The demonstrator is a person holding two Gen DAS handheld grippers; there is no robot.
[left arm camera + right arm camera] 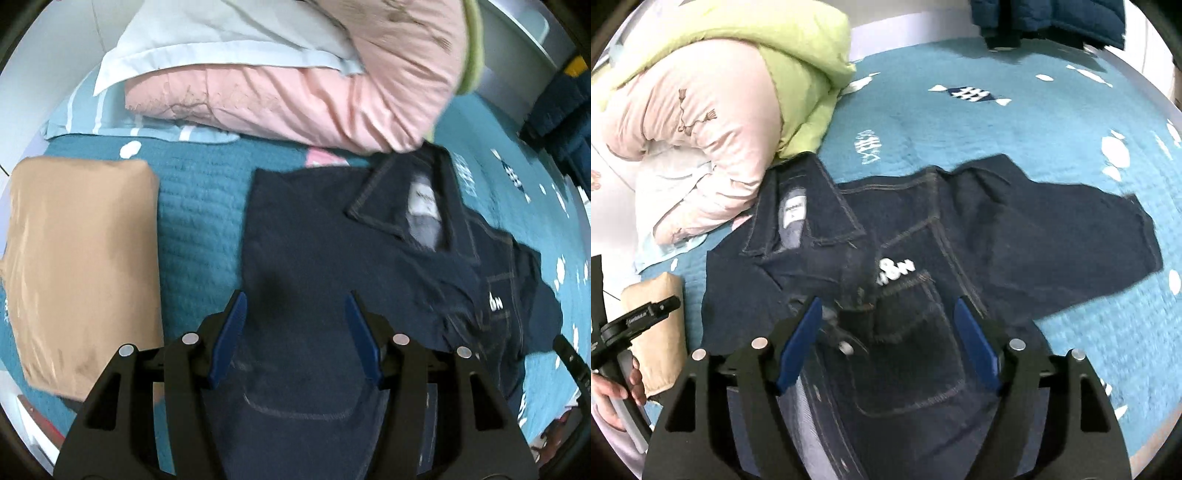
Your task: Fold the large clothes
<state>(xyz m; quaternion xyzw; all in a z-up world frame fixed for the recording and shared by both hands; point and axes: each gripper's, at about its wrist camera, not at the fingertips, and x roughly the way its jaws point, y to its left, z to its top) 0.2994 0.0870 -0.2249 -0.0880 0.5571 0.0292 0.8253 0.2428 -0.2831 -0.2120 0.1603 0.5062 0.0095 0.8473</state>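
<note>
Overhead, two claws hang spread and empty above one dark denim jacket (332, 229) on a bed.

Lying partly folded on the teal quilt (960, 122), the jacket shows its collar, a grey neck label and one stitched chest pocket. Both the left claw (295, 325) and right claw (888, 332) have blue fingers wide apart, gripping nothing. One tan folded garment (85, 266) sits beside the jacket. One pink duvet (295, 96) and one green duvet (798, 55) are heaped near the collar.

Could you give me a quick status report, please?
Both grippers open, left and right, over the jacket. Jacket partly folded on the bed. Duvet touches collar.
</note>
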